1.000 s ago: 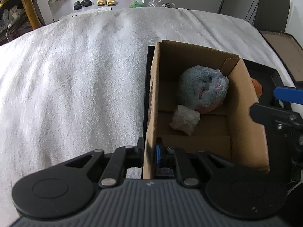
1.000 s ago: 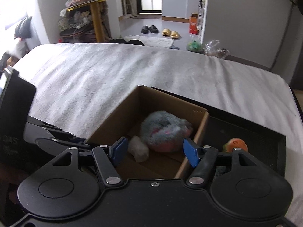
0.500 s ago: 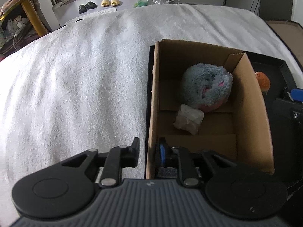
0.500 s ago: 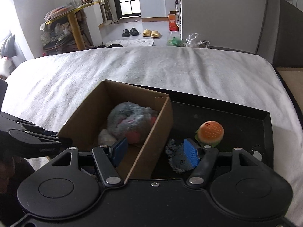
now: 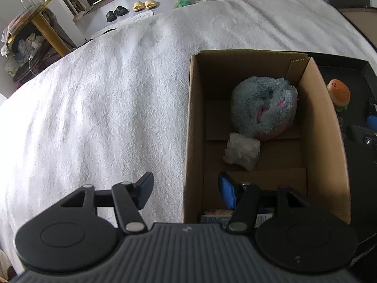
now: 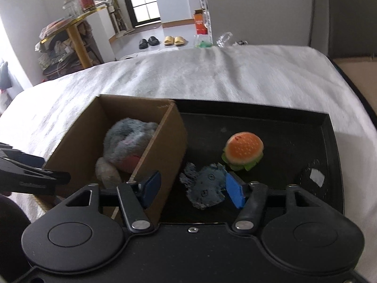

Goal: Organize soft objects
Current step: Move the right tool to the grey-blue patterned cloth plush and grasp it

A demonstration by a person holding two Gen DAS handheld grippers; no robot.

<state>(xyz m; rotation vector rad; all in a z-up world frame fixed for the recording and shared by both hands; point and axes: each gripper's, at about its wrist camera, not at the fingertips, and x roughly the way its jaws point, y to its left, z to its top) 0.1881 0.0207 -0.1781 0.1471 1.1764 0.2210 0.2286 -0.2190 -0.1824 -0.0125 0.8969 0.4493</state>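
Note:
A cardboard box (image 5: 325, 141) stands on a white-covered bed, with its right part on a black tray (image 6: 294, 127). Inside it lie a fluffy grey plush (image 5: 264, 108) and a white crumpled wad (image 5: 242, 151). My left gripper (image 5: 187, 191) straddles the box's left wall at the near end; its jaws are opening and the pads stand off the cardboard. My right gripper (image 6: 192, 189) hovers over the tray beside the box's right wall. Its jaws are closing with nothing pressed, and a flat blue-grey plush (image 6: 207, 186) lies below them. A burger toy (image 6: 243, 151) sits behind that plush.
A white scrap (image 6: 317, 176) lies at the tray's right side. A printed packet (image 5: 214, 212) shows at the box's near end. The white blanket (image 5: 106, 106) spreads wide to the left. Beyond the bed are a yellow table (image 6: 70, 30), slippers and a doorway.
My left gripper, shut on the box's left wall before, has opened its jaws. My right gripper has moved right and down, from over the box to over the tray's blue-grey plush.

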